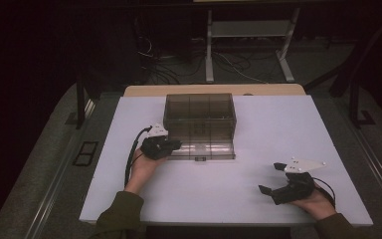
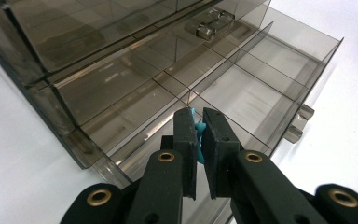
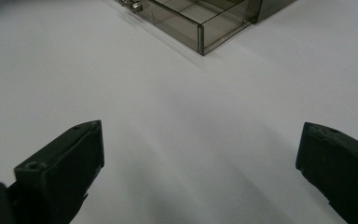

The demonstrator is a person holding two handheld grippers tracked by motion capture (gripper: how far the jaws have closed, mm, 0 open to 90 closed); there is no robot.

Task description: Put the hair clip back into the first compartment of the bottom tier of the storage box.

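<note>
My left gripper [image 2: 198,122] hangs over the pulled-out drawer [image 2: 242,93] of the smoked plastic organizer box [image 1: 199,117], jaws pressed together on a small blue piece [image 2: 195,117]. Just a sliver of it shows between the pads in the left gripper view, too little to tell what it is. From the high view that blue piece is hidden; there my left gripper [image 1: 171,145] sits at the box's front left corner, over the drawer's edge. The right gripper view catches just one corner of the drawer [image 3: 200,25], far ahead across bare white table [image 3: 177,116]. My right gripper [image 1: 272,178] rests well off from the box toward the near right, jaws wide apart, holding nothing.
</note>
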